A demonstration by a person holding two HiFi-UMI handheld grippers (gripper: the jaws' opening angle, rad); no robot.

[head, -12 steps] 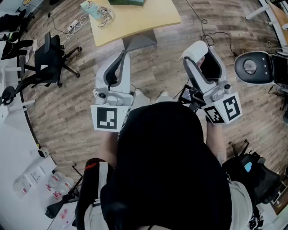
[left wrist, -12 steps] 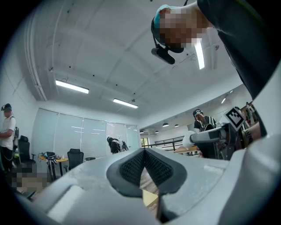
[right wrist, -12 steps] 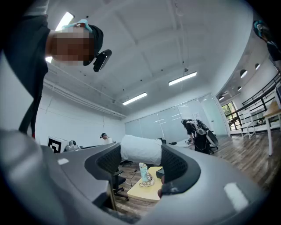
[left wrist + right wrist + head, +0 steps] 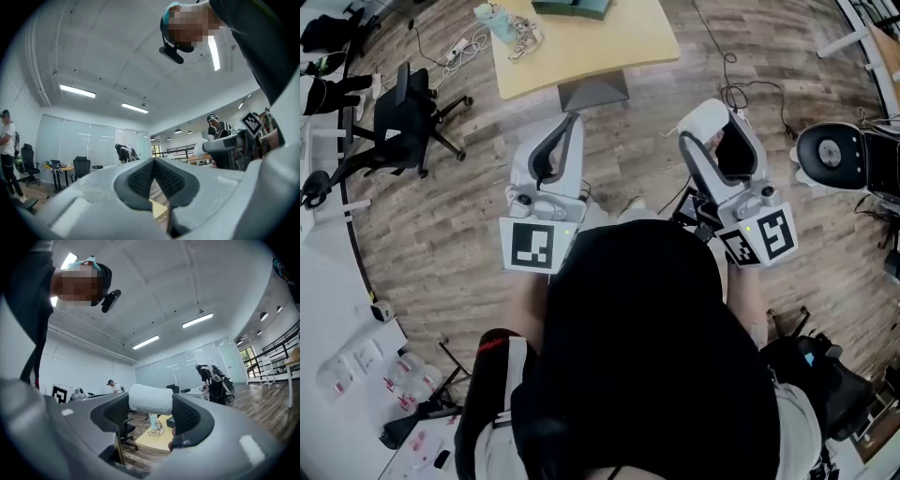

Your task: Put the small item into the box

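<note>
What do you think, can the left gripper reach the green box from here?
Probably not: the left gripper is near the body, with floor between it and the table; the green box sits far back. Nothing blocks it.

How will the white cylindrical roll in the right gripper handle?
The white cylindrical roll looks matte, perhaps paper or cloth, so probably light and squashable. Being round, it may roll if laid down. Ribbed pads of the right gripper likely stop slipping.
</note>
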